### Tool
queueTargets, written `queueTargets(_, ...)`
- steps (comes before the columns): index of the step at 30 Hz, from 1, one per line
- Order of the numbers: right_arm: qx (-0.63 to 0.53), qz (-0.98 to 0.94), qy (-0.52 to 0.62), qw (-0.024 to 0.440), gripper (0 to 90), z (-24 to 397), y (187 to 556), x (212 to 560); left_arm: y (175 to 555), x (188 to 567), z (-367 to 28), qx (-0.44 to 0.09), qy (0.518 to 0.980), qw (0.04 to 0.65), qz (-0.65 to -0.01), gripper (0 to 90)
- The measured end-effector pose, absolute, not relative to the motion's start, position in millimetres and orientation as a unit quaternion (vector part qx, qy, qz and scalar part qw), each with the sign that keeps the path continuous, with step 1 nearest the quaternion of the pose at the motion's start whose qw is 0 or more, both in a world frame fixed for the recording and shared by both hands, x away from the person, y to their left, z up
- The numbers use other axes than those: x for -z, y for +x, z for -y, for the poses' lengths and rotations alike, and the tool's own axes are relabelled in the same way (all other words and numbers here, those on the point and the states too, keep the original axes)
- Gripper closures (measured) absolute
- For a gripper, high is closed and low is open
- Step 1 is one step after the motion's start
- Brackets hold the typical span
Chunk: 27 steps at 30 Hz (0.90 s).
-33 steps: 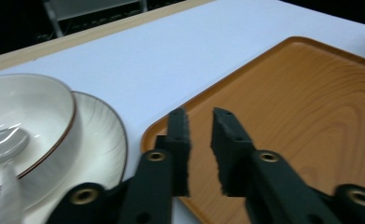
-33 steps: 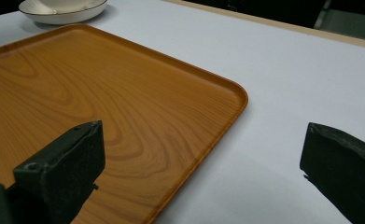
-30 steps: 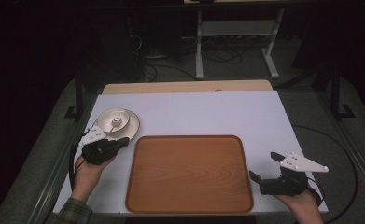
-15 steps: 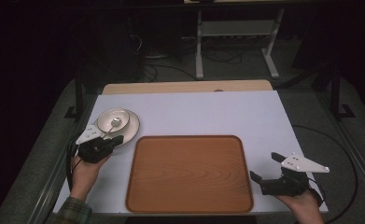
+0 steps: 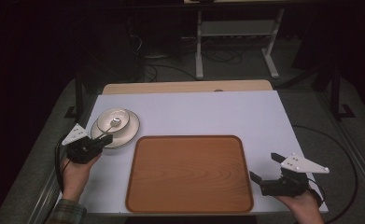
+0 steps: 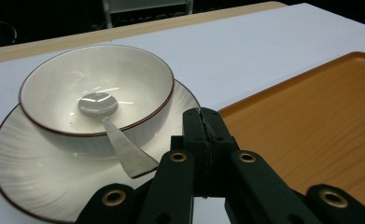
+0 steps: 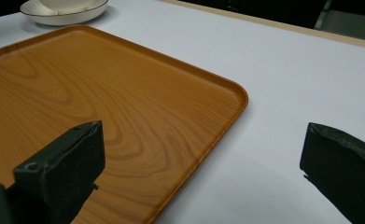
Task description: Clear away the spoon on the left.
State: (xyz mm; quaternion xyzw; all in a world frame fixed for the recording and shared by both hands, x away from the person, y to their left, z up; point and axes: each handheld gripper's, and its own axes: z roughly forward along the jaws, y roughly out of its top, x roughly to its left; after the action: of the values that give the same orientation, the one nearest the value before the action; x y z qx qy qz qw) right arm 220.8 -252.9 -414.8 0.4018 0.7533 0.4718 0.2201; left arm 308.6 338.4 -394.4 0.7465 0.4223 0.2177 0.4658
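White ceramic bowl with metal spoon on white plate, left gripper jaws closed empty beside it, right gripper jaws wide by brown wooden tray

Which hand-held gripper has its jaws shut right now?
The left hand-held gripper, by the plate: its jaws are pressed together. The right hand-held gripper stands wide open.
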Motion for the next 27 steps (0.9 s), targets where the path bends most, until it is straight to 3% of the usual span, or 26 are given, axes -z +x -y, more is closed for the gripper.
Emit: queueTargets(27, -0.468, -0.759, 0.398, 0.216, 0.0, 251.8, 220.6, 417.8, 313.0, 396.2, -372.2, -0.239, 0.711, 0.459, -0.477, 89.4)
